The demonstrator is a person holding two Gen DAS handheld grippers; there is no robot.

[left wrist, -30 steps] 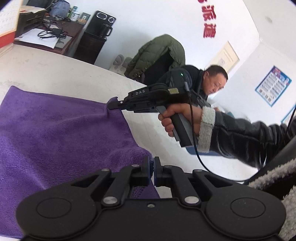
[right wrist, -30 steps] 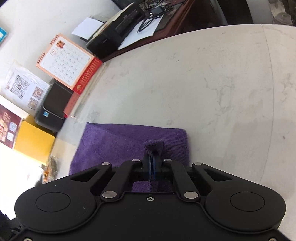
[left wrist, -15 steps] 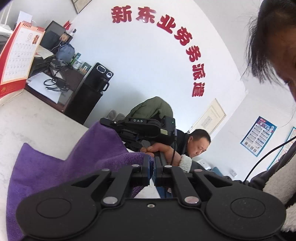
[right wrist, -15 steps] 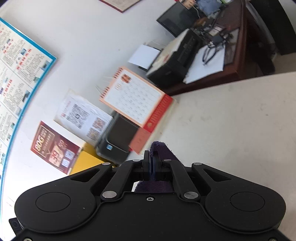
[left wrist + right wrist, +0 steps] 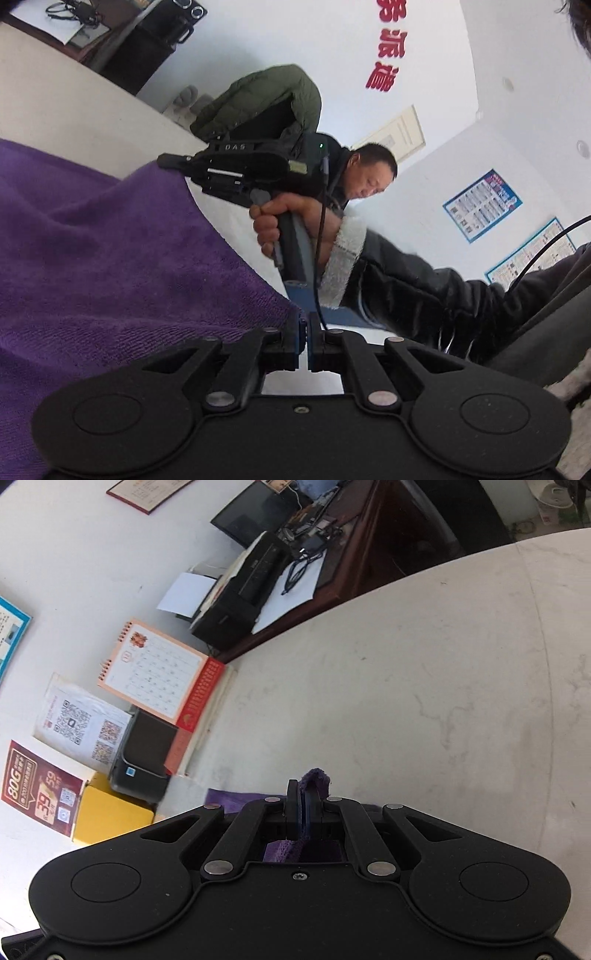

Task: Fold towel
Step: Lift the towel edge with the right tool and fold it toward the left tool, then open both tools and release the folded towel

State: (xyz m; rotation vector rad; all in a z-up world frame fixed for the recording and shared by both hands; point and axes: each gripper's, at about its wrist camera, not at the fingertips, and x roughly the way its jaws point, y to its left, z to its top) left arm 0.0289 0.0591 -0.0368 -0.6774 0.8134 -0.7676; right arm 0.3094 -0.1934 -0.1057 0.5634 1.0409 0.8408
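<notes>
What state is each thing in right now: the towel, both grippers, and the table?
Purple towel: partly lifted, one edge held up between the two grippers, not lying flat.
Left gripper: shut on a towel corner.
Right gripper: shut on a towel corner, a tuft poking out past the fingers.
Right hand: wrapped round the right gripper's handle.
Table: bare marble ahead of the towel.

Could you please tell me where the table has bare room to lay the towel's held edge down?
The widest free patch is the pale marble tabletop ahead of the right gripper, bordered by the dark wooden desk and the orange desk calendar. It is crowded where the purple terry towel spreads between the left gripper and the right.
</notes>
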